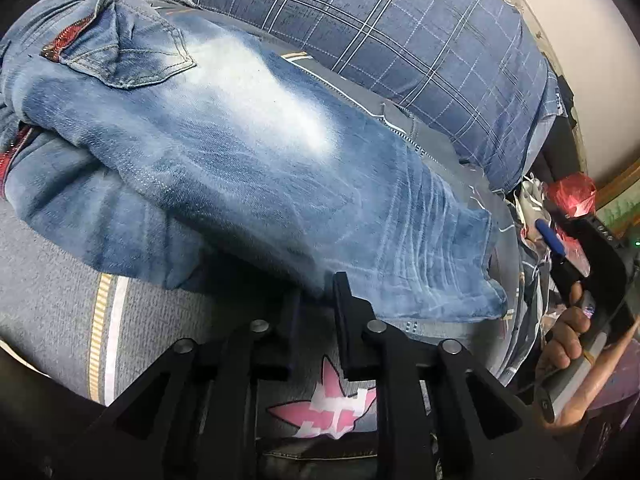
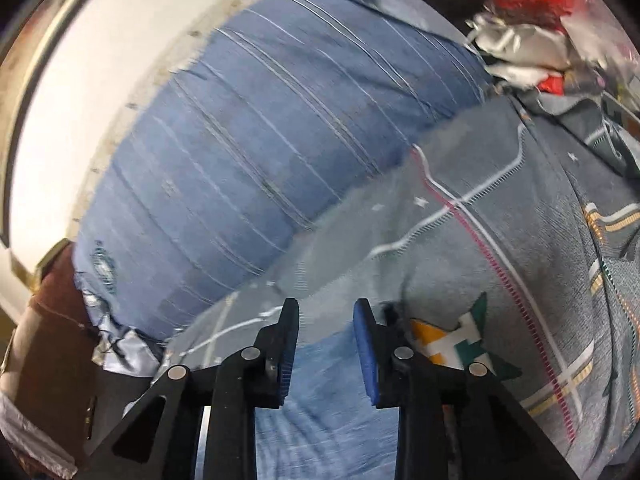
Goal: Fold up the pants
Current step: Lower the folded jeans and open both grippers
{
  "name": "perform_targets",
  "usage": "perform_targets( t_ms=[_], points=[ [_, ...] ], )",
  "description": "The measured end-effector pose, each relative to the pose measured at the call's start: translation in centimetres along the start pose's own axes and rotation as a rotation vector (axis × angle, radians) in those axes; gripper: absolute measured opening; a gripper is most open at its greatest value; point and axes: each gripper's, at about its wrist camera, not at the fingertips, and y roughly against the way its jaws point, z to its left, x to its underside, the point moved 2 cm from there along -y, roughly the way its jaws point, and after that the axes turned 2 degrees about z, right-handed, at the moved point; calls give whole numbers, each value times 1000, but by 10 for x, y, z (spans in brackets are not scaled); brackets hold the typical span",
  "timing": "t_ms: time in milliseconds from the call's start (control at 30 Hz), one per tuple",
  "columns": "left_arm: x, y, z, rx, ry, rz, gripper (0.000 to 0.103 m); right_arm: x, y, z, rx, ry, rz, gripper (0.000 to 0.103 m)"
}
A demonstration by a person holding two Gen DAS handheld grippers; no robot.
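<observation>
Lying folded across the bedsheet (image 1: 52, 312), the jeans (image 1: 248, 184), hem at 4 o'clock. Hovering just short of the near edge at 6 o'clock, left gripper (image 1: 316, 292), jaws slightly parted, clasping nothing. Standing unclenched and empty above denim, right gripper (image 2: 326, 312). Advisable: pinching both layers squarely before lifting.
</observation>
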Motion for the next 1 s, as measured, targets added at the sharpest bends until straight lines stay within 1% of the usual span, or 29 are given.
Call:
perform_targets(
  t_ms=[100,133,167,300,433,567,633,767,833,900,1000],
  points=[
    [4,2,-6,12,-22,-7,14,8,15,13,-26,29,-41,32],
    [6,3,-8,22,-32,-6,14,10,19,15,-26,29,-57,38],
    [8,4,-10,31,-42,-4,14,13,23,14,-22,26,-68,42],
    [15,8,-18,38,-86,-13,14,16,33,16,-16,27,-115,43],
    [19,13,-23,18,-113,-48,14,21,37,30,-55,85,-121,44],
    [19,14,-23,14,-113,-58,14,28,31,45,-78,153,-85,45],
    [18,18,-24,20,-107,-84,14,34,22,53,-82,190,-38,49],
    [14,36,-24,40,-107,-167,14,45,6,62,-125,229,66,49],
    [12,43,-24,51,-112,-184,14,51,0,68,-145,253,105,49],
    [8,51,-22,64,-106,-196,14,58,-3,74,-160,281,124,49],
    [-1,61,-14,99,-77,-194,14,68,-7,85,-179,333,156,50]
  ],
)
